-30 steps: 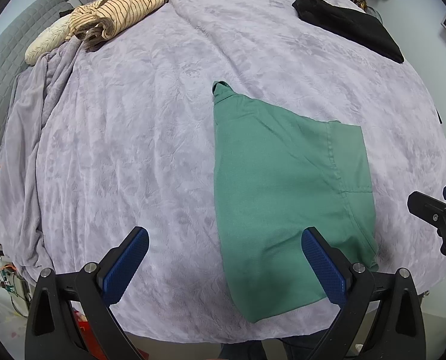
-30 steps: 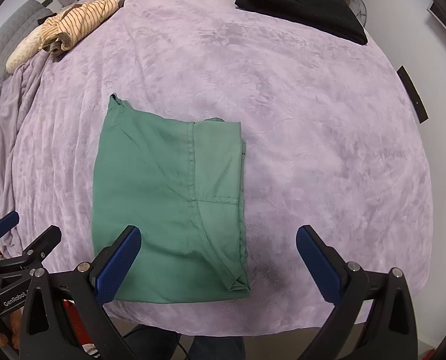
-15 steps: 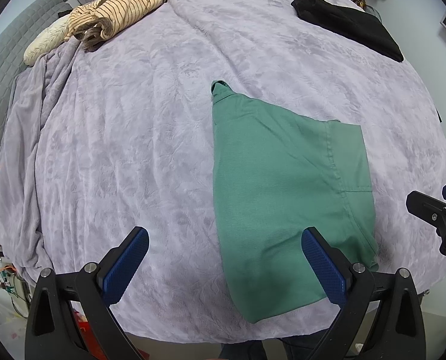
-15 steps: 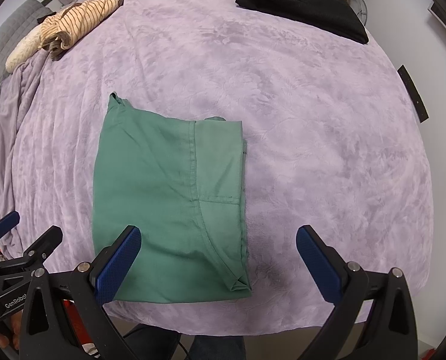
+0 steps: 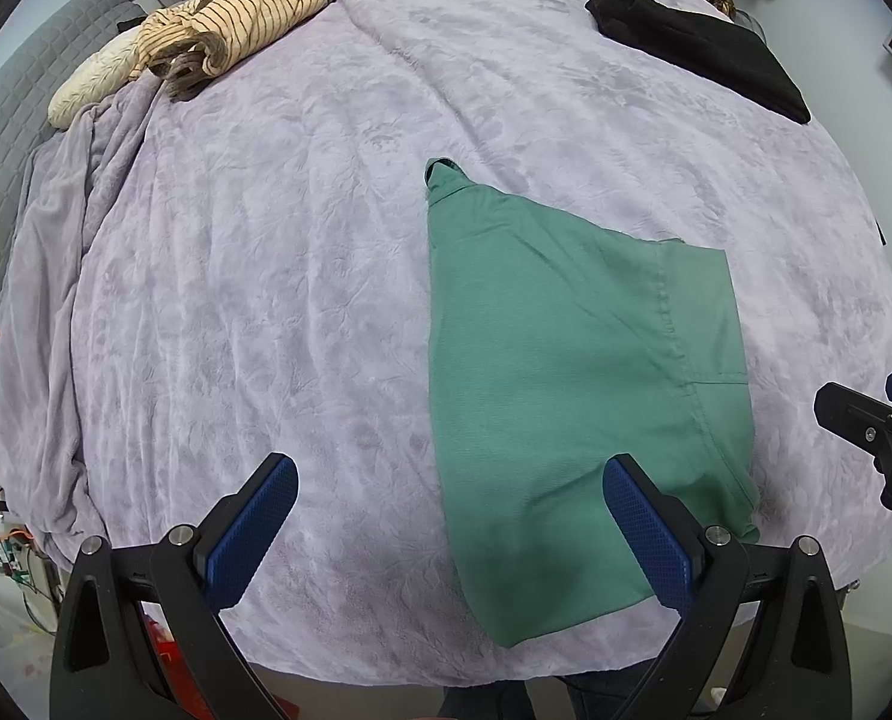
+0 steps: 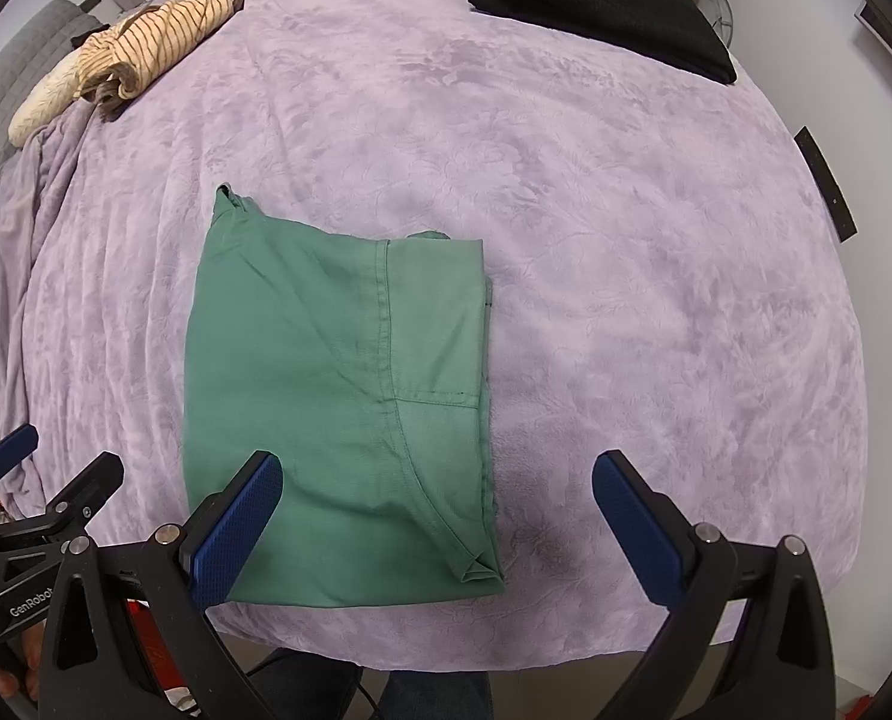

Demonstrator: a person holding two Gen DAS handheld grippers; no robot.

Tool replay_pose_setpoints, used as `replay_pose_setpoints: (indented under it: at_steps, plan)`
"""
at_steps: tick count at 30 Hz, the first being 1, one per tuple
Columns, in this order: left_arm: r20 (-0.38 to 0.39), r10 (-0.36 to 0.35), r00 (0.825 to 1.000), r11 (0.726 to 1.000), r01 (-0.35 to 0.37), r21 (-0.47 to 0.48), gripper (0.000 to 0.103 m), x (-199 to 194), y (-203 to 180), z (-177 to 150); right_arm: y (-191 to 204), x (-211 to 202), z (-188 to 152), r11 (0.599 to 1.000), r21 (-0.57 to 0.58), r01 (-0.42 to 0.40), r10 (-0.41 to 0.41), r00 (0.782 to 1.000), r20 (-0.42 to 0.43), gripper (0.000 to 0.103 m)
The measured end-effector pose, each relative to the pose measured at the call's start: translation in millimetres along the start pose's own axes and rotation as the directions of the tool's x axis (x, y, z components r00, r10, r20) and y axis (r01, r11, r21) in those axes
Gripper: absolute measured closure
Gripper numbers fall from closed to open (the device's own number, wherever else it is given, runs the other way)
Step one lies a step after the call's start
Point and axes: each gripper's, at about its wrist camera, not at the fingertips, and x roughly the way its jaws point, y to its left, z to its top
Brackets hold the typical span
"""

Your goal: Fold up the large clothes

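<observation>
left wrist view:
left gripper (image 5: 446, 510): jaws spread wide, empty, hovering over near edge of bed.
green garment (image 5: 578, 384): one, already folded into a rough rectangle, flat on the purple bedspread (image 5: 278, 276), near front edge, right of centre.
striped garment (image 5: 236, 24): one, bundled at far left by a cream pillow (image 5: 86, 87).
black garment (image 5: 698, 45): one, folded, far right.
right gripper: seen side-on at right edge, well apart from the cloth.

right wrist view:
right gripper (image 6: 437, 504): jaws spread wide, empty; left finger (image 6: 236, 531) overlaps green garment (image 6: 338, 396) corner in view, contact unclear.
handling: looks light, soft, limp woven cloth; layers likely to slip apart, so pinch all layers together at near corners, one gripper each.
garment count: three in total, one green, one striped (image 6: 158, 36), one black (image 6: 602, 18).
</observation>
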Motion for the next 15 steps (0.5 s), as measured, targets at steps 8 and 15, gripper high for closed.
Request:
replay_pose_setpoints:
  at_steps: [8,15]
  plan:
    - [0.000,0.000,1.000,1.000,0.000,0.000,0.001,0.0,-0.1,-0.1,-0.4,1.3,0.1,1.000,-0.002,-0.001,0.001,1.000,-0.002,0.000]
    - [-0.001,0.001,1.000,1.000,-0.001,-0.002,0.001,0.3,-0.3,-0.1,-1.2,1.4,1.5,1.000,-0.001,0.000,0.000,1.000,-0.004,0.000]
